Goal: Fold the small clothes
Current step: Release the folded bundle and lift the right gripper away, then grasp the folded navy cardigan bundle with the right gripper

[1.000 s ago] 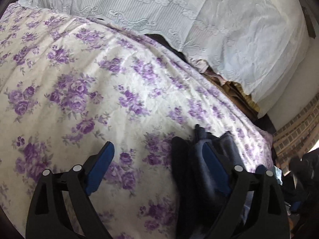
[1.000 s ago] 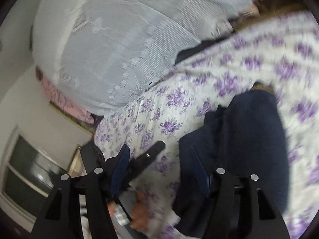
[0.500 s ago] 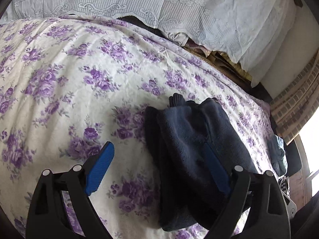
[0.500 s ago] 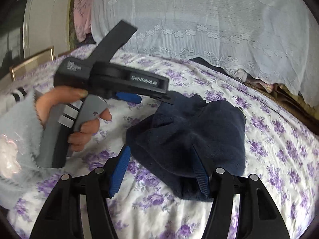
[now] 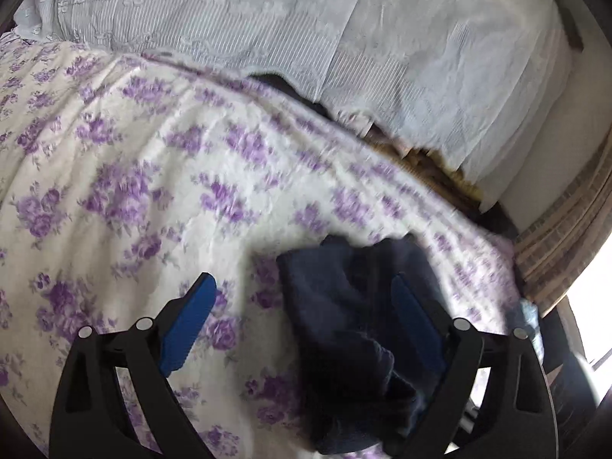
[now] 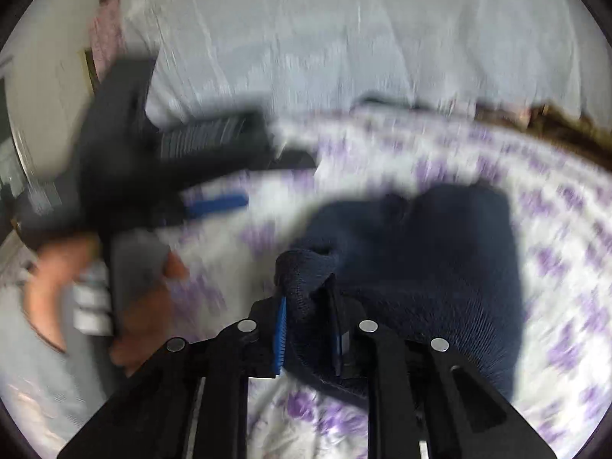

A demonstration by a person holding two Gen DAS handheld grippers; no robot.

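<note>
A small dark navy knitted garment (image 6: 428,267) lies bunched on the floral bedspread; it also shows in the left wrist view (image 5: 355,329). My right gripper (image 6: 308,325) is shut on the garment's near left edge, a fold of knit pinched between its blue pads. My left gripper (image 5: 302,306) is open, its right finger over the garment and its left finger over bare bedspread. The left gripper also shows, blurred, in the right wrist view (image 6: 214,202), held in a hand at the left.
The white bedspread with purple flowers (image 5: 153,176) covers the bed. A pale blue-white lace-trimmed quilt (image 5: 344,38) is piled along the far side. Brown fabric (image 5: 432,164) peeks out under it. The bed's right edge drops off near a brick-patterned wall (image 5: 566,237).
My right gripper has closed on the garment's near edge; it was open half a second ago. The left gripper has moved, and both views are blurred by motion.
</note>
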